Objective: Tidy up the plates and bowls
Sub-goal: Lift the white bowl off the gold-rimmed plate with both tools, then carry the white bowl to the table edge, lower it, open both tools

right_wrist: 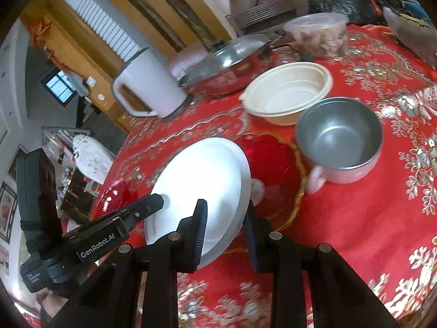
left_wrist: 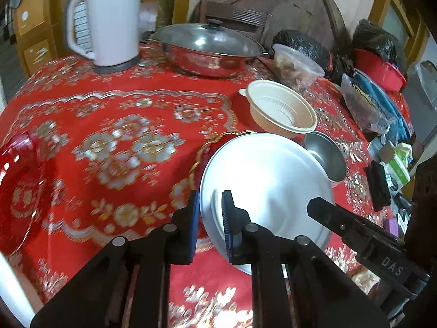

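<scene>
Both grippers, left (left_wrist: 210, 213) and right (right_wrist: 225, 235), pinch opposite rim edges of white plate (left_wrist: 267, 175). Judged stiff, slick, breakable; rim hold suits it.

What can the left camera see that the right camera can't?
Only the left wrist view shows the red basin and blue bag at the table's far right. Only the right wrist view shows the window and the white patterned dish beyond the table. Both show the white plate, metal bowl, cream bowl, kettle and lidded pan.
</scene>
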A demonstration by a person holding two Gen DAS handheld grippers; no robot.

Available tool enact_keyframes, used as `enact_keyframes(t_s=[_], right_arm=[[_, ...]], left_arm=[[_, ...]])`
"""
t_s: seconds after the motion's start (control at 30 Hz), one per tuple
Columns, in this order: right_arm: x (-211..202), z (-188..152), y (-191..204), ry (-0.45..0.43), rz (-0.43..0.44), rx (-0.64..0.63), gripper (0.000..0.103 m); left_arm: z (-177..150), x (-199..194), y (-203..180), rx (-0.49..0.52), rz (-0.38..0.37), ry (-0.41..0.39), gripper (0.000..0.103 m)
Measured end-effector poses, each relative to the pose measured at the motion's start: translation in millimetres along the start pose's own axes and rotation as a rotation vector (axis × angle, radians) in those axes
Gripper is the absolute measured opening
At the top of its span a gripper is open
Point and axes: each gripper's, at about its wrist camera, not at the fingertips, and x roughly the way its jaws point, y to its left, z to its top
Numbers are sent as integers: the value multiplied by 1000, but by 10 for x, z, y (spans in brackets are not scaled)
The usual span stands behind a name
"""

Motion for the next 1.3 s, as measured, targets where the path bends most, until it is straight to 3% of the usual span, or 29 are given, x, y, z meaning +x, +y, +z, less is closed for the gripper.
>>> enact_keyframes(t_s=[0.37, 0.8, 1.1, 1.3], right_arm=[[209, -314, 873, 75, 96, -154, 30], [686, -951, 2217, 224, 245, -385, 30], [936, -1342, 2694, 304, 255, -488, 30], [1002, -1475, 2792, 328, 231, -532, 32]], left_arm=[[-454, -630, 780, -101, 53, -40, 13], [-1083, -1439, 1928, -258, 232, -115, 13], [-1462, -1550, 2374, -341, 304, -92, 13], [-1525, -1477, 2450, -330, 367, -87, 13]])
